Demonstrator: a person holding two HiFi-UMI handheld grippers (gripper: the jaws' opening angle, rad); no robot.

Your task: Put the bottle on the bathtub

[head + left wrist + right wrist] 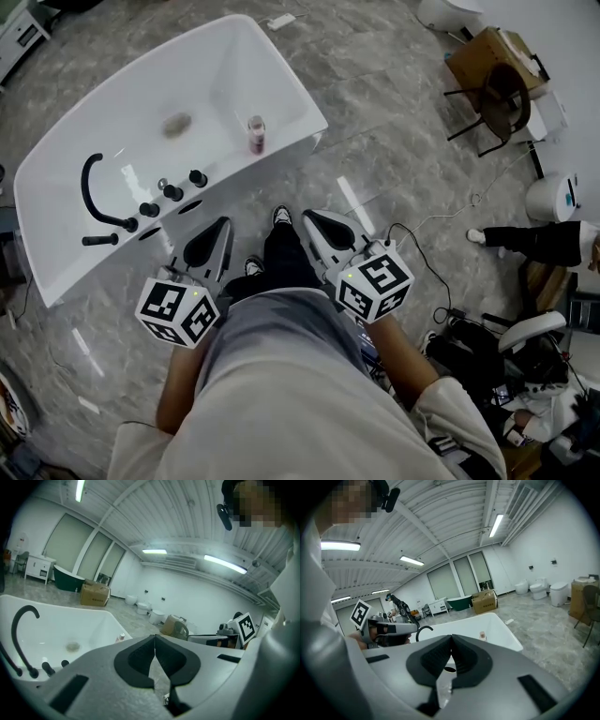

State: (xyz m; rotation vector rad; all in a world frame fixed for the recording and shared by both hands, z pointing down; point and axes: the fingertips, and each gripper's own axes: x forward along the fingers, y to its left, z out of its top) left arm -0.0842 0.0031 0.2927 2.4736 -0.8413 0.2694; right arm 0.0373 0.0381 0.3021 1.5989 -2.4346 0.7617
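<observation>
Head view: both hand-held grippers are hovering empty at the person's waist while the small pinkish bottle (256, 133) is standing on the white bathtub (234, 56).
The left gripper (217, 230) and right gripper (317, 223) are pointing forward and slightly downward, side by side, forearms tucked against the torso. Each gripper's own view is showing its black jaws pressed together with nothing between them. The bottle is standing upright on the tub's near rim, right of the black knobs (173, 192), well apart from both grippers.

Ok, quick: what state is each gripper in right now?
Left gripper: closed, fingers together, nothing held.
Right gripper: closed, fingers together, nothing held.
</observation>
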